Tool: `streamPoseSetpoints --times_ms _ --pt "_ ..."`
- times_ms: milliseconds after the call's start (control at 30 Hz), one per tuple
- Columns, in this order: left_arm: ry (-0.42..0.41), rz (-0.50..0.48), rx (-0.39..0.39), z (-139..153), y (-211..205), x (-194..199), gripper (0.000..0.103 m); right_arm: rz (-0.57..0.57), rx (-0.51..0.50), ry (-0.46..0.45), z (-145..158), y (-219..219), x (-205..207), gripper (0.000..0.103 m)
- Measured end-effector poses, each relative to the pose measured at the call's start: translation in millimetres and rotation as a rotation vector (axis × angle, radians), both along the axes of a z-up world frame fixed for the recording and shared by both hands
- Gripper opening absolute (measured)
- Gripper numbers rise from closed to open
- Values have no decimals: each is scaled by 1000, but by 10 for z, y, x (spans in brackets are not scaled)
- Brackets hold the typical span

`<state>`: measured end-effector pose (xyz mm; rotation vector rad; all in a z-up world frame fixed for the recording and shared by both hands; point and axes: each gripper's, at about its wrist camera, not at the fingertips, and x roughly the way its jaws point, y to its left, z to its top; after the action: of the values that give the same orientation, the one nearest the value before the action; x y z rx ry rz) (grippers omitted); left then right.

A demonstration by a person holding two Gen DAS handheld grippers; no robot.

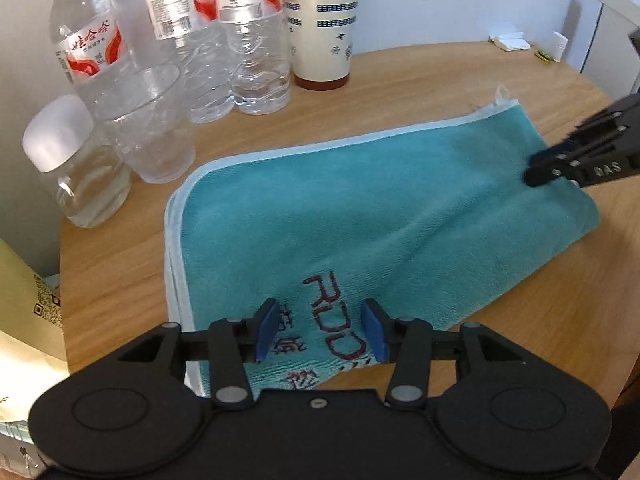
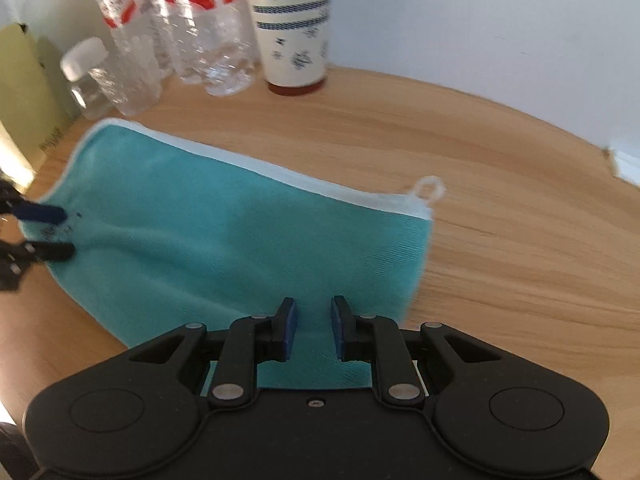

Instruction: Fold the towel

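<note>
- Nearest, left gripper (image 1: 320,330): black linkage, blue pads, jaws set wide apart, nothing between them; it hangs over the near printed corner of the towel, contact not discernible.
- Right gripper (image 2: 312,328): same build, jaws parted by a narrower gap, nothing pinched; poised over the towel's near right edge.
- Teal terry towel with pale blue piping and red lettering (image 1: 360,216): lies on the round wooden table (image 1: 400,76), already doubled, two piped edges stacked at the left side; hanging loop (image 2: 430,188) at the far right corner.
- Risk: a pinch catching only the upper layer would peel the fold open; the soft ridge across the cloth could set a crooked crease.
- Risk, farther: clear plastic water bottles (image 1: 188,60) and a cream patterned paper cup (image 1: 322,20) stand just beyond the far edge; a swept fold could topple them.
</note>
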<state>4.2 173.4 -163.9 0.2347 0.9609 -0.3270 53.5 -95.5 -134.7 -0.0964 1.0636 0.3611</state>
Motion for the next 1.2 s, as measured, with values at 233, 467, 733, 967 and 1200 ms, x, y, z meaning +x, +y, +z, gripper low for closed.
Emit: streamPoseSetpoints --times_ms 233,467,733,967,1200 --pt "-67 94 -104 98 56 430 47 56 73 20 32 130 -139 24" --pt "-105 147 9 -147 1 654 47 41 59 61 -120 137 -249 25" --pt "-137 120 78 -220 43 764 53 22 20 78 -87 -19 -409 35" --pt "-136 97 9 19 85 574 51 -60 75 63 16 -79 -462 35" --pt "-110 51 111 -182 -9 334 52 -38 -3 71 -154 -25 -562 35"
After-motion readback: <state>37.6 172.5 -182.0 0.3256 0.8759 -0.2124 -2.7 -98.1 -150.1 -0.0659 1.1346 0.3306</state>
